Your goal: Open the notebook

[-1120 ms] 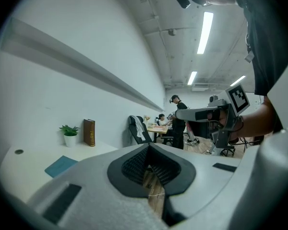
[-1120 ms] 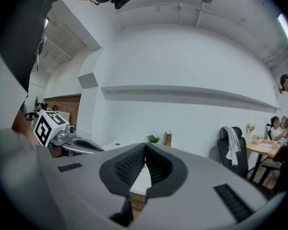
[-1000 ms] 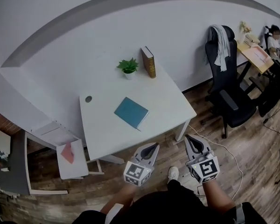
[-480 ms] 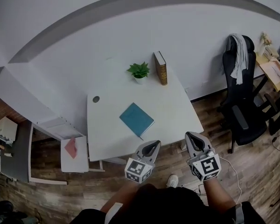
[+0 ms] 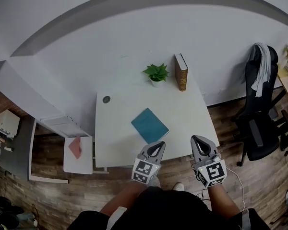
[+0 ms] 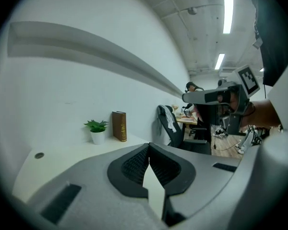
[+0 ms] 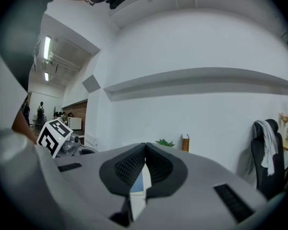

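Note:
The teal notebook [image 5: 150, 125] lies closed on the white table [image 5: 120, 143], close to its front edge. My left gripper [image 5: 159, 144] hangs just in front of that edge, right below the notebook, its jaws shut and empty. To its right my right gripper [image 5: 196, 139] is also shut and empty, off the table's front right part. In the left gripper view the left gripper [image 6: 148, 146] has its jaws meeting at the tips above the white tabletop. In the right gripper view a blue sliver of the notebook [image 7: 136, 184] shows behind the shut right gripper [image 7: 145, 147].
A small potted plant [image 5: 156, 73] and an upright brown book [image 5: 181, 72] stand at the table's far edge by the white wall. A black office chair [image 5: 257, 128] with a grey garment is at the right. A low white stand [image 5: 78, 157] holding something red sits left.
The table and notebook have drawn nearer and shifted right in the head view. Both grippers now reach the table's front edge and stay shut.

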Available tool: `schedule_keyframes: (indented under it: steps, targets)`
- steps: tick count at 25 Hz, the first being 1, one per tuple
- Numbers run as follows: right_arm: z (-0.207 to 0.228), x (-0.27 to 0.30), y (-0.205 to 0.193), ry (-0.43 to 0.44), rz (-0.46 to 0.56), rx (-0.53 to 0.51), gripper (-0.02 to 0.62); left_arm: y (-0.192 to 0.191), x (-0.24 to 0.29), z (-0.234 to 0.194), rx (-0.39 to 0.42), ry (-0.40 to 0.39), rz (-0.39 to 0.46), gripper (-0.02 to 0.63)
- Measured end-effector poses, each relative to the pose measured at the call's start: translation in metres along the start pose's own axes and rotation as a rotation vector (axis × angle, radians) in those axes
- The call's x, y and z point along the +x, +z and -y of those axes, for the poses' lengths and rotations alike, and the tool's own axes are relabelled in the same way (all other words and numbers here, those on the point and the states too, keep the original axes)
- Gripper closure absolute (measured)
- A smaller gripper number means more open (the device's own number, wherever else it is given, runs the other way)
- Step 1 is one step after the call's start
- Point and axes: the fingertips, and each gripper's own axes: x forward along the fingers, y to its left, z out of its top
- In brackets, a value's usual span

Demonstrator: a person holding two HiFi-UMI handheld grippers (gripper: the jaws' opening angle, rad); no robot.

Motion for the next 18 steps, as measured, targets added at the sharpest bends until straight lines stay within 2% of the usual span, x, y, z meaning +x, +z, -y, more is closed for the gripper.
schedule_keyframes:
  steps: [5,7,12,18]
  targets:
    - [0.001,0.035,-0.005,0.011,-0.026,0.001,0.592,-0.021,0.025,-0.037,0.026,0.062,-0.087,0.601]
    - [-0.002,0.043,-0.009,0.023,-0.038,-0.005,0.592,-0.034,0.038,-0.045,0.039,0.060,-0.131,0.475]
    - [-0.001,0.056,-0.026,0.047,-0.076,-0.025,0.592,-0.072,0.078,-0.060,0.098,0.060,-0.260,0.462]
    - [0.006,0.057,-0.046,0.053,-0.124,-0.022,0.592,-0.136,0.123,-0.064,0.166,0.036,-0.476,0.453]
